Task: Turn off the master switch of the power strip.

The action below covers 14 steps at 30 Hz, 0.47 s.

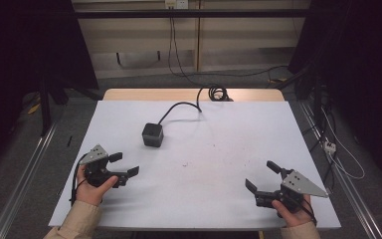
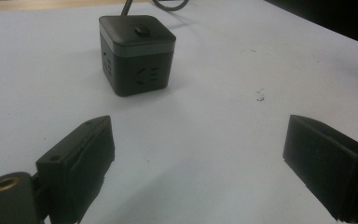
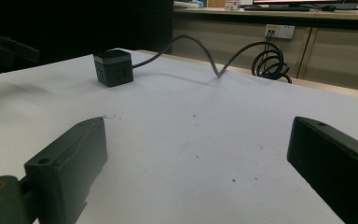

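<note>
Now the black cube (image 1: 152, 134) sits on the white table (image 1: 219, 199) with its cord (image 1: 179, 107) running back, near the left gripper (image 1: 126, 164), far from the right gripper (image 1: 261, 175), and both grippers have jaws wide apart, holding nothing.

No text, label, brand or number can be read anywhere, not even on the socket cube (image 2: 137, 53).

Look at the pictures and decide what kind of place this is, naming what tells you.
Probably a lab or workshop set up for recording: a white-topped table ringed by dark curtains, floor rails and loose cables, with a cube power socket and handheld grippers.
</note>
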Available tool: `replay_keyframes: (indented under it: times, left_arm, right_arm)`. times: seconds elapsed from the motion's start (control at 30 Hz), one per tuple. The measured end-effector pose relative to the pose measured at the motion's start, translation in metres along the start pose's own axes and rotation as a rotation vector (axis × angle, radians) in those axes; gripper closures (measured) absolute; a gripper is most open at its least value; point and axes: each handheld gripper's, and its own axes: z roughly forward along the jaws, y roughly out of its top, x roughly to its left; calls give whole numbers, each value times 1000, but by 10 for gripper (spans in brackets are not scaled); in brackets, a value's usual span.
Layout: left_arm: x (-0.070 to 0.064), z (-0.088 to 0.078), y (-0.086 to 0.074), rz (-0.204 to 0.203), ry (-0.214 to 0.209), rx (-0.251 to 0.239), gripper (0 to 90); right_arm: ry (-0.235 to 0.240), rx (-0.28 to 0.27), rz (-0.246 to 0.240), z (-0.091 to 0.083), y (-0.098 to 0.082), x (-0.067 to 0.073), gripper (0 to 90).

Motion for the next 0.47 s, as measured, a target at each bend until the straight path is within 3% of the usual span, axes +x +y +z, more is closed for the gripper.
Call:
replay_keyframes:
  times: [0.47]
  left_arm:
    - [-3,-4,-11,4,0,-3,75]
  right_arm:
    - [-3,4,4,0,-1,0,45]
